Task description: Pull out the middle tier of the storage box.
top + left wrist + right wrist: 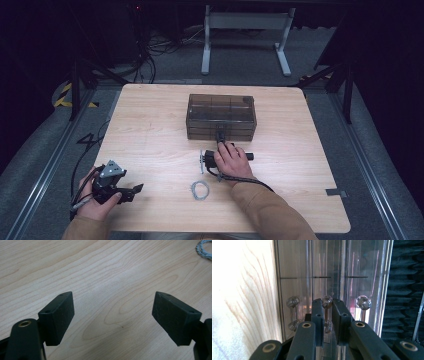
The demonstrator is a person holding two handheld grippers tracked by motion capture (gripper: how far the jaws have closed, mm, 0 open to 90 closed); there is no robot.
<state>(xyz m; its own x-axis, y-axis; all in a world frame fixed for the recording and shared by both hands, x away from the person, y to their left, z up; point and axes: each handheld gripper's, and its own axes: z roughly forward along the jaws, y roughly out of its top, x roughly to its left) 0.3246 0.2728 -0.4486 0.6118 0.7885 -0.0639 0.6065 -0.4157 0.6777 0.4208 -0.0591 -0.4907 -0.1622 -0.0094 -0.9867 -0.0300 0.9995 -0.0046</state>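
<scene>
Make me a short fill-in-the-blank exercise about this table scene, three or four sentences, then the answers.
1. The right gripper has its jaws closed around the middle ____ of the clear drawer box.
2. The left gripper hovers over bare table with its jaws ____.
3. A small coil of ____ cord lies on the table near the person's right forearm.
4. The tabletop is made of light ____.

Missing words: handle; open; grey; wood

A lab or recording studio is suggested: a bare wooden worktop (pixel 150 125) is set on grey carpet between metal floor rails (pixel 45 170), cables (pixel 150 55) are strewn behind it, hazard tape (pixel 64 95) is stuck down, and dark foam-like wall panels (pixel 407 290) are seen.
</scene>
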